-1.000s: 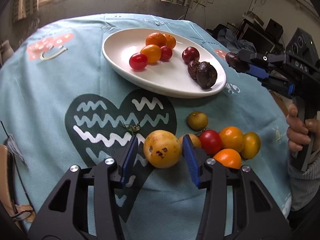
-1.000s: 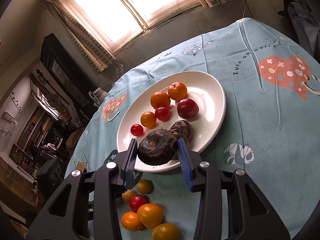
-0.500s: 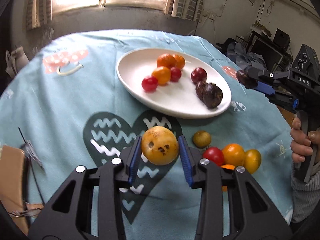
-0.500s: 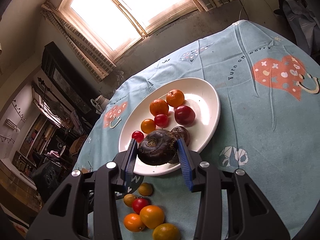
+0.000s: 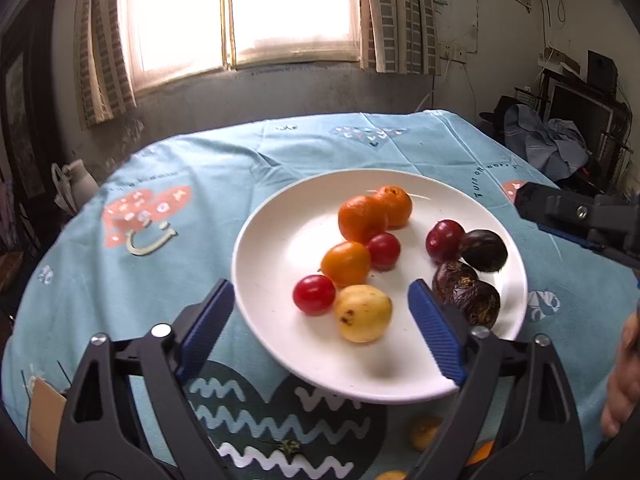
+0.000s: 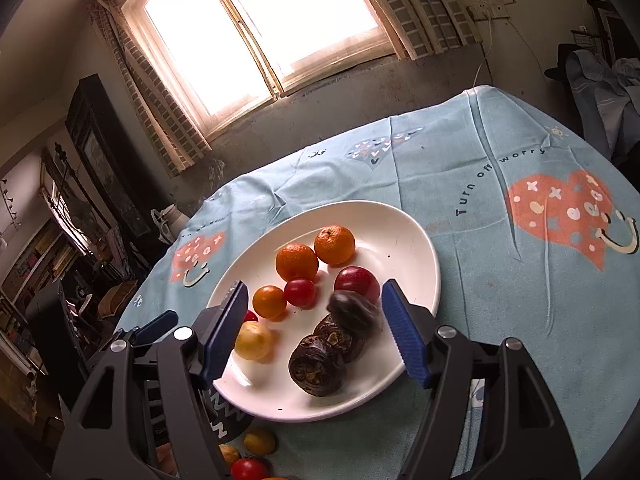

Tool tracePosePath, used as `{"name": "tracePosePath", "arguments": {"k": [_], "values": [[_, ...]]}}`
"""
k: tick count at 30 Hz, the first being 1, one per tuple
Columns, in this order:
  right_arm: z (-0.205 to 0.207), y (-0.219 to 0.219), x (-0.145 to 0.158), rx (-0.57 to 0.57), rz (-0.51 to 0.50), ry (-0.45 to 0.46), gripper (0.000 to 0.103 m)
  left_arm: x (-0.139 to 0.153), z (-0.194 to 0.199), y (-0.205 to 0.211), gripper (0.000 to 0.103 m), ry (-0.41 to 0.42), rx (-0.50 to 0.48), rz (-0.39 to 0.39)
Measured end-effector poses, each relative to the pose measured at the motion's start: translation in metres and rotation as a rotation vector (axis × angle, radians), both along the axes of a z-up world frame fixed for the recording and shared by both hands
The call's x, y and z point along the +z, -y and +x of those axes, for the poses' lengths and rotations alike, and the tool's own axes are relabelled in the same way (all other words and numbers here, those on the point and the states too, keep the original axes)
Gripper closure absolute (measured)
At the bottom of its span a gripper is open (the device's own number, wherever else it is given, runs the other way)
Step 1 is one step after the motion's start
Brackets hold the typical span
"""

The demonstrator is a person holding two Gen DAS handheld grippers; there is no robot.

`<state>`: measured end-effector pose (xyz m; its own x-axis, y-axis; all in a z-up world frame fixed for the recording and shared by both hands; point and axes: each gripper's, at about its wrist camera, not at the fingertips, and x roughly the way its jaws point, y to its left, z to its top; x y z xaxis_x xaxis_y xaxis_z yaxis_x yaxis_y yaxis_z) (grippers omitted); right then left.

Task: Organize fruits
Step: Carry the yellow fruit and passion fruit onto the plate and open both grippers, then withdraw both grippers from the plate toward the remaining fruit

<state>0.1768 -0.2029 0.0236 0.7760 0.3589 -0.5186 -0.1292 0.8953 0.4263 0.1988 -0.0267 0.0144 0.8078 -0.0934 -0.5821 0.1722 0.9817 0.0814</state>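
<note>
A white oval plate (image 5: pixel 276 248) (image 6: pixel 404 236) on the blue tablecloth holds several fruits. My left gripper (image 5: pixel 320 328) is open over the plate's near edge; a yellow spotted fruit (image 5: pixel 362 313) (image 6: pixel 253 340) lies on the plate between its fingers, untouched. My right gripper (image 6: pixel 316 340) is open over the plate; a dark purple fruit (image 6: pixel 353 312) (image 5: pixel 482 250), blurred, sits between its fingers beside two other dark wrinkled fruits (image 6: pixel 318 364). Two oranges (image 5: pixel 362 218), red and orange tomatoes (image 5: pixel 314 294) and a red plum (image 5: pixel 444 240) lie on the plate too.
Loose small fruits lie on the cloth below the plate: a yellow one (image 5: pixel 426 432) (image 6: pixel 259 441) and a red tomato (image 6: pixel 249 469). The right gripper's body (image 5: pixel 580 216) and a hand (image 5: pixel 622 376) show at the right. A window and clutter ring the round table.
Both grippers opened. The left one carried the yellow fruit to the plate and let it go. The right one let go of the dark fruit onto the plate.
</note>
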Motion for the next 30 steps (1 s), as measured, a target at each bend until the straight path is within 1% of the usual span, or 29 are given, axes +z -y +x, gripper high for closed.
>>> {"name": "tracePosePath", "arguments": {"k": [1, 2, 4, 6, 9, 11, 13, 15, 16, 18, 21, 25, 28, 30], "values": [[-0.005, 0.003, 0.003, -0.006, 0.005, 0.013, 0.033, 0.002, -0.004, -0.002, 0.008, 0.024, 0.010, 0.016], [-0.009, 0.005, 0.006, -0.008, 0.012, 0.023, 0.033, 0.002, -0.008, -0.004, 0.008, 0.031, 0.012, 0.020], [-0.019, 0.006, 0.006, -0.002, 0.014, 0.022, 0.033, 0.002, -0.017, -0.010, 0.002, 0.021, 0.007, 0.006], [-0.027, 0.007, 0.002, 0.007, 0.006, 0.001, 0.033, -0.002, -0.027, -0.015, 0.002, 0.002, -0.002, -0.012], [-0.044, 0.011, -0.012, 0.010, 0.021, -0.046, 0.033, -0.007, -0.043, -0.017, 0.002, -0.034, -0.036, -0.004], [-0.052, 0.013, -0.016, 0.017, 0.024, -0.065, 0.033, -0.009, -0.056, -0.018, 0.002, -0.030, -0.043, 0.004], [-0.061, 0.019, -0.018, -0.010, 0.029, -0.067, 0.033, -0.010, -0.069, -0.019, 0.002, -0.004, -0.052, 0.007], [-0.069, 0.023, -0.020, -0.020, 0.054, -0.076, 0.033, -0.009, -0.079, -0.018, 0.002, 0.011, -0.070, 0.007], [-0.072, 0.025, -0.022, -0.025, 0.068, -0.081, 0.033, -0.010, -0.082, -0.018, 0.002, 0.006, -0.080, 0.005], [-0.079, 0.029, -0.024, -0.032, 0.091, -0.090, 0.033, -0.014, -0.086, -0.019, 0.002, -0.019, -0.076, 0.015], [-0.092, 0.029, -0.029, -0.006, 0.100, -0.099, 0.033, -0.024, -0.089, -0.021, 0.002, -0.082, -0.073, 0.033], [-0.111, 0.020, -0.031, 0.039, 0.044, -0.092, 0.033, -0.028, -0.089, -0.030, 0.002, -0.125, -0.061, 0.008], [-0.121, 0.013, -0.033, 0.080, 0.026, -0.103, 0.033, -0.037, -0.084, -0.034, 0.002, -0.194, -0.066, -0.009], [-0.123, 0.008, -0.037, 0.108, 0.004, -0.125, 0.033, -0.041, -0.081, -0.034, 0.002, -0.222, -0.073, -0.018]]}}
